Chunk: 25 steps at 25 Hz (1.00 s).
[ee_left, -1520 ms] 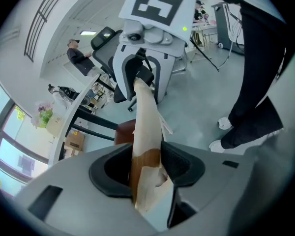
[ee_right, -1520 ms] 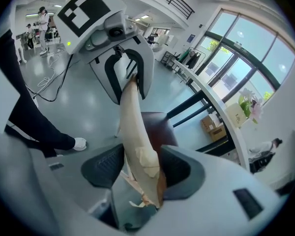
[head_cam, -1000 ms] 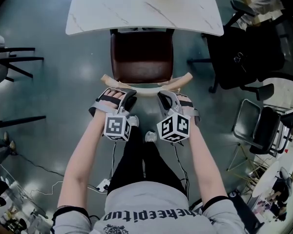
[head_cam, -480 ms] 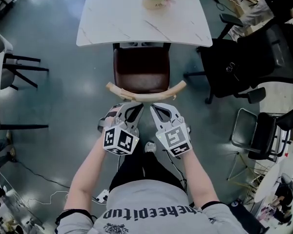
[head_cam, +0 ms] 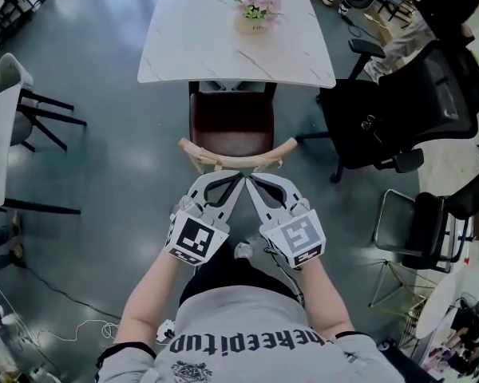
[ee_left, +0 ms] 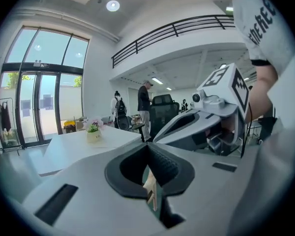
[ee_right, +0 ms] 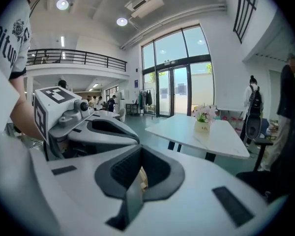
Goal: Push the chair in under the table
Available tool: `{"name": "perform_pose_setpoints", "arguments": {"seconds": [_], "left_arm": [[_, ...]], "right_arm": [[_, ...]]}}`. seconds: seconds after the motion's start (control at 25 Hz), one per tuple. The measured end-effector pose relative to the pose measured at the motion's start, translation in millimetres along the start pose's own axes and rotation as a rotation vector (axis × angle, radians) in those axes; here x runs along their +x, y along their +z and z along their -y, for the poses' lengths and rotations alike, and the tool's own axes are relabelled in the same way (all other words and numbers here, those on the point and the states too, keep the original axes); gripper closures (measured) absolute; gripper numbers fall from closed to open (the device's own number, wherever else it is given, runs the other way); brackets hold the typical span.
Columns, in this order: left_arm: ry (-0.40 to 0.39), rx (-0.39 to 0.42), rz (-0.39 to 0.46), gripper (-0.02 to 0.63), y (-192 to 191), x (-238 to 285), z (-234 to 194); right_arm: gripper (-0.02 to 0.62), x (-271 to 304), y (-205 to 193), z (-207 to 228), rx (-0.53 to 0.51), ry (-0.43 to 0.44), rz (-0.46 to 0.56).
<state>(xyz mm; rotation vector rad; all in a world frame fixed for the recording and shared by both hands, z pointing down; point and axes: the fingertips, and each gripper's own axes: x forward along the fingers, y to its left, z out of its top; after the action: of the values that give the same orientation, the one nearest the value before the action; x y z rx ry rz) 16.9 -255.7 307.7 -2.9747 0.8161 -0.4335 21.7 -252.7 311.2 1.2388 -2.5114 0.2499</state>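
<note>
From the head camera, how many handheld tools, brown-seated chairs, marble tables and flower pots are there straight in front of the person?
tools: 2, the left tool and the right tool
brown-seated chair: 1
marble table: 1
flower pot: 1
Total: 5

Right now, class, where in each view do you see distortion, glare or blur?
Head view: sharp, with pale sheen on the floor beside the chair. Left gripper view: fisheye curving, black corners, a glaring ceiling lamp. Right gripper view: same curving, bright windows.
</note>
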Motion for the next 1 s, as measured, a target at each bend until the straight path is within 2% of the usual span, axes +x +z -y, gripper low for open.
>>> {"name": "perform_pose_setpoints", "arguments": {"seconds": [0.28, 0.4, 1.0], "left_arm": [[0.012, -0.085, 0.130, 0.592, 48.8, -29.3, 2.6], [0.011, -0.098, 0.167, 0.591, 65.1, -39.1, 6.8], [-0.029, -0.085, 0.186, 0.591, 88.9, -56.7, 32.7]], "right_arm": [[0.584, -31.4, 46.6, -13.9, -0.011, -0.001, 0.125], [0.584, -42.7, 56.8, -16.9, 0.009, -0.001, 0.157], [0.586, -67.5, 72.2, -30.3, -0.004, 0.007, 0.225]]}}
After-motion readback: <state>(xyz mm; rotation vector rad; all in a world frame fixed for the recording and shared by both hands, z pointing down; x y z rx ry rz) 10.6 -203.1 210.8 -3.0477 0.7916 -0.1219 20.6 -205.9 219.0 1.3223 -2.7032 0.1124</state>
